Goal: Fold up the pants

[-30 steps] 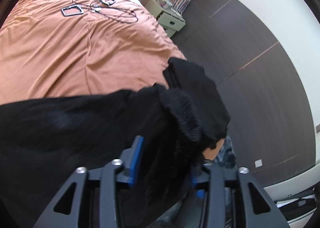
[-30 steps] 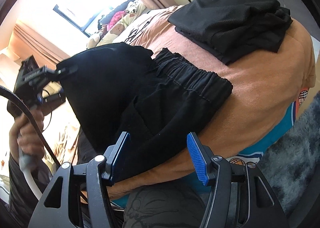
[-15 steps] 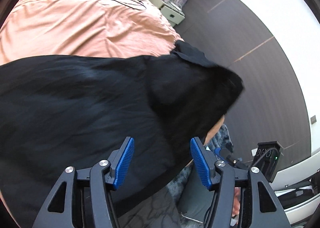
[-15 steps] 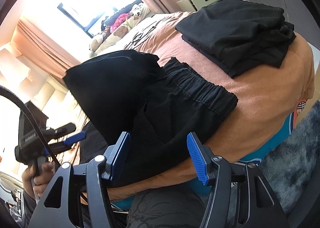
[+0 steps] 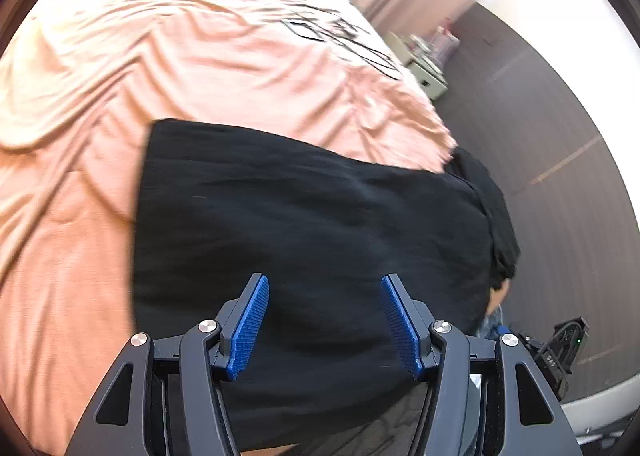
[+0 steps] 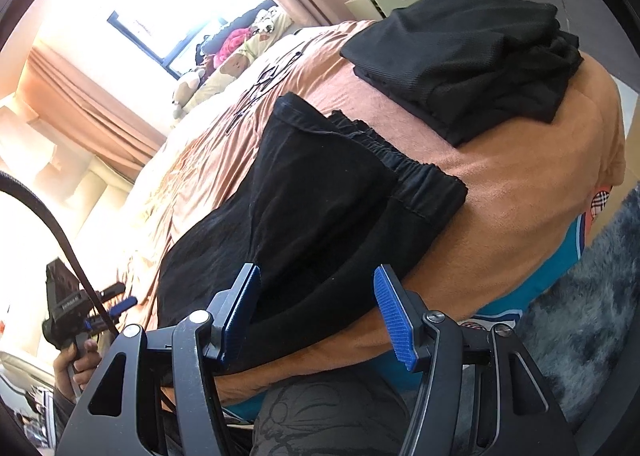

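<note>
Black pants lie folded over at the near edge of the bed, waistband toward its corner beside a stack of dark clothes. Left gripper and right gripper both gape empty above the cloth. Risk: the near fold overhangs the edge and may slide off or spring open if a pad snags one layer.

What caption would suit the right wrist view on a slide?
Open right gripper poised over folded black pants on an orange bedspread, a stack of dark clothes behind.
</note>
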Demonstrator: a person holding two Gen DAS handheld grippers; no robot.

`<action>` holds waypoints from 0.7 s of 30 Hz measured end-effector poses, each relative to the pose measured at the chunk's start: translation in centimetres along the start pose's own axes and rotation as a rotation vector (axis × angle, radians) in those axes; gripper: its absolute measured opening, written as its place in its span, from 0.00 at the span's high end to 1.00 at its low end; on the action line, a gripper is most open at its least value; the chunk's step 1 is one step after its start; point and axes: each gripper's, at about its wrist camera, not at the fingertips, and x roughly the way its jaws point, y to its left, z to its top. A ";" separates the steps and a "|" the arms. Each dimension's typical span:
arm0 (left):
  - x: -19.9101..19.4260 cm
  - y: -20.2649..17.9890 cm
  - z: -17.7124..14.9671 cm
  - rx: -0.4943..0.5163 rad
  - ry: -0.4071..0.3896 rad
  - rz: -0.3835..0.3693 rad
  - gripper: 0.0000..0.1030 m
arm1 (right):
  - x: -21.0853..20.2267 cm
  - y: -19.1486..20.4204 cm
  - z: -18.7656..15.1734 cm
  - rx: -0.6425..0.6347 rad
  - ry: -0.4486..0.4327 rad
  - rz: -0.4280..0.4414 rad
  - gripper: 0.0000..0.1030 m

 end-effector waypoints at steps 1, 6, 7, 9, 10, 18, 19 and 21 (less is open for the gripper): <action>-0.3 1.1 0.1 -0.019 -0.003 0.013 0.41 | 0.1 -0.2 0.0 0.010 0.000 0.000 0.44; -1.4 5.4 0.2 -0.059 -0.015 0.053 0.41 | 0.6 -0.1 0.9 0.040 -0.018 0.040 0.44; -1.7 6.5 0.2 -0.084 -0.021 0.058 0.41 | 1.0 0.0 1.1 0.048 -0.016 0.060 0.44; -1.9 8.1 0.1 -0.126 -0.030 0.052 0.41 | 2.0 0.0 1.5 0.068 -0.003 0.083 0.44; -1.9 9.0 0.0 -0.142 -0.033 0.054 0.41 | 2.6 -0.1 1.8 0.082 0.007 0.079 0.44; -0.7 11.6 -0.5 -0.193 -0.008 0.038 0.41 | 6.2 -1.7 2.3 0.204 0.061 0.105 0.44; -0.5 11.8 -0.7 -0.197 -0.001 0.035 0.41 | 6.5 -2.0 2.4 0.220 0.063 0.113 0.44; 0.0 12.1 -0.8 -0.200 0.010 0.029 0.41 | 6.9 -2.4 2.7 0.248 0.061 0.125 0.44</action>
